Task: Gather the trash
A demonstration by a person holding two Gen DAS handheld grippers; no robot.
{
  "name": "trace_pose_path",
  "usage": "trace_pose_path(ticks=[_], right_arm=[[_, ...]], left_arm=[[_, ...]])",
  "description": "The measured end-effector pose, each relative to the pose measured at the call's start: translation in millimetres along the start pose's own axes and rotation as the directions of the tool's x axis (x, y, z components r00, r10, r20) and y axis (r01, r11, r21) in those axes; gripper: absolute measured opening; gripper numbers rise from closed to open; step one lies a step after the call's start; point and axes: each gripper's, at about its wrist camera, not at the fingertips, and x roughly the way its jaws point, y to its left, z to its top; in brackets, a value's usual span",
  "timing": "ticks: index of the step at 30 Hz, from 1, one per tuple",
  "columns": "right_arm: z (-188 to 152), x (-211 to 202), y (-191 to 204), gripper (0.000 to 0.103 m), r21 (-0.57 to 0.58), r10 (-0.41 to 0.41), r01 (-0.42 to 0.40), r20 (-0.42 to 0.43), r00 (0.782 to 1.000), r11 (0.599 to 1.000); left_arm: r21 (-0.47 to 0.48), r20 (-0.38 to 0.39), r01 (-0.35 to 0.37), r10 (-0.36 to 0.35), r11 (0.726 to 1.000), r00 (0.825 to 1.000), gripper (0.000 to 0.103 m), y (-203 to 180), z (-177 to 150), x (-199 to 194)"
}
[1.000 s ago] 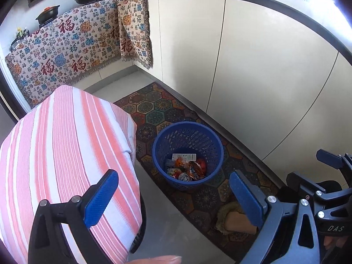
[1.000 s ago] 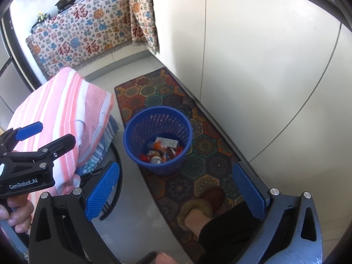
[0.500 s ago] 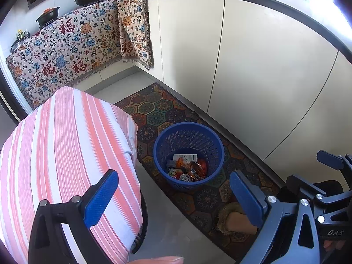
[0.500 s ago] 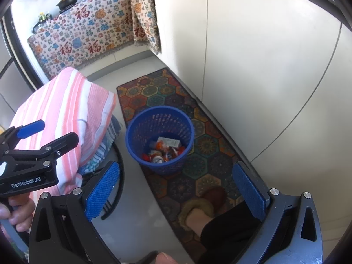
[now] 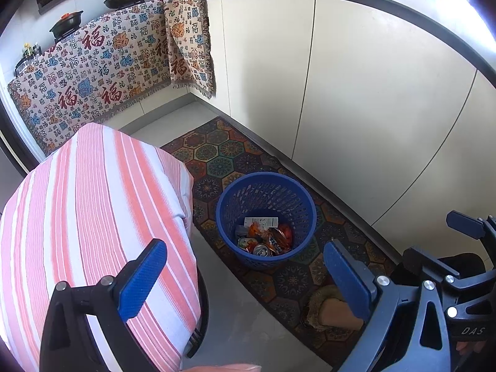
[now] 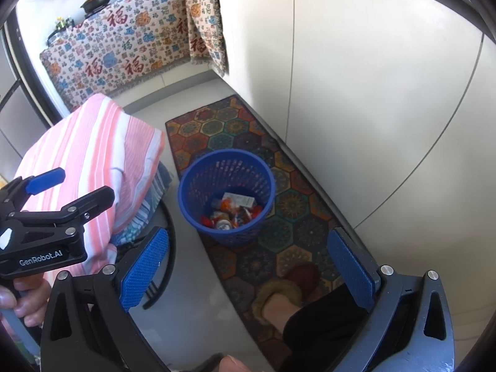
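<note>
A blue perforated trash basket (image 5: pixel 266 186) (image 6: pixel 226 164) stands on a patterned rug. Inside lies trash (image 5: pixel 263 237) (image 6: pixel 232 209): a can, a white carton and colourful wrappers. My left gripper (image 5: pixel 245 274) hangs high above the floor, open and empty, with the basket just beyond its blue pads. My right gripper (image 6: pixel 248 266) is likewise open and empty, above and in front of the basket. In the right wrist view the left gripper's body shows at the left edge, held in a hand (image 6: pixel 18 303).
A table under a pink-striped cloth (image 5: pixel 93 217) (image 6: pixel 90 155) stands left of the basket. White cabinets (image 5: pixel 356 93) run along the right. The hexagon-pattern rug (image 6: pixel 217 124) lies by them. A slippered foot (image 6: pixel 279 297) rests on the rug near me. Pans sit on a cloth-covered counter (image 5: pixel 93 74).
Both views drift slightly; the basket sits a little lower and further right in the frames. Both grippers stay open and empty.
</note>
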Motion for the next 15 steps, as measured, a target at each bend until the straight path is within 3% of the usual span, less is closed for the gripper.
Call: trace_pose_path(ticks=[15], right_arm=[[1.0, 1.1, -0.4, 0.103, 0.000, 0.002, -0.002, -0.003, 1.000, 1.000]], left_arm=[[0.009, -0.001, 0.004, -0.004, 1.000, 1.000, 0.103, -0.6, -0.6, 2.0]])
